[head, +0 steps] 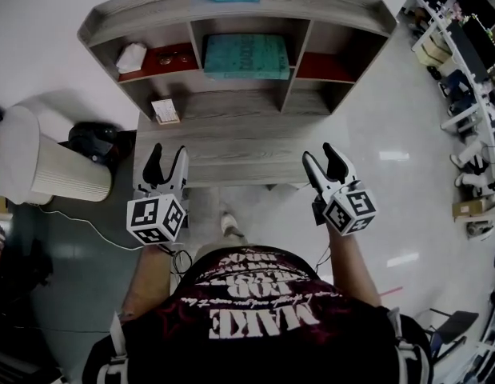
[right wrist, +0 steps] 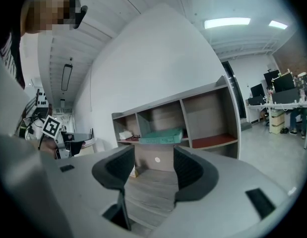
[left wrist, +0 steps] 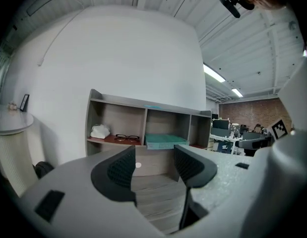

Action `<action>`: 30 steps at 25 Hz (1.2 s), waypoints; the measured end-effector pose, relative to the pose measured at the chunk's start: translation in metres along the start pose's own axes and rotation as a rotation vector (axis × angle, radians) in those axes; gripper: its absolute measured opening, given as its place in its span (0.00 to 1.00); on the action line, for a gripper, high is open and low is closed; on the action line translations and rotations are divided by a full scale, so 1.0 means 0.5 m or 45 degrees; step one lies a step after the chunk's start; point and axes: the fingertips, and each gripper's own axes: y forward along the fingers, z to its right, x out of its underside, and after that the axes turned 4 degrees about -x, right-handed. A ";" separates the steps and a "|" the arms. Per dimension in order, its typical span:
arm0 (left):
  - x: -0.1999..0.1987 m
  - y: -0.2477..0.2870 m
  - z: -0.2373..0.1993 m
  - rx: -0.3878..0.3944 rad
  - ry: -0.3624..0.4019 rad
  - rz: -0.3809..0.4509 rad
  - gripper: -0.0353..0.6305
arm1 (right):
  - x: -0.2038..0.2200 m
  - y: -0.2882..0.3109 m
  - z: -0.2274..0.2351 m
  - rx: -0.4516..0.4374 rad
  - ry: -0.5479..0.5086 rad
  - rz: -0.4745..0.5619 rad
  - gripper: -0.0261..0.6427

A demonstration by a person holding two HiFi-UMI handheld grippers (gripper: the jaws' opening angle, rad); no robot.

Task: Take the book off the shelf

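Jaws of the left gripper [head: 166, 157] and the right gripper [head: 321, 157] stand spread wide and empty, both short of the wooden shelf [head: 335, 6]. Beyond them, the teal book [head: 245, 56] lies flat in the middle compartment, with eyeglasses [head: 172, 57] in the compartment to its left.

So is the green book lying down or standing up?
Lying down. The teal book rests flat in the middle compartment of the shelf, and the head view shows its broad cover facing up.
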 end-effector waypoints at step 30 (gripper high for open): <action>-0.020 0.328 -0.065 0.286 -0.139 -0.092 0.40 | -0.091 0.289 0.077 0.153 -0.022 0.013 0.39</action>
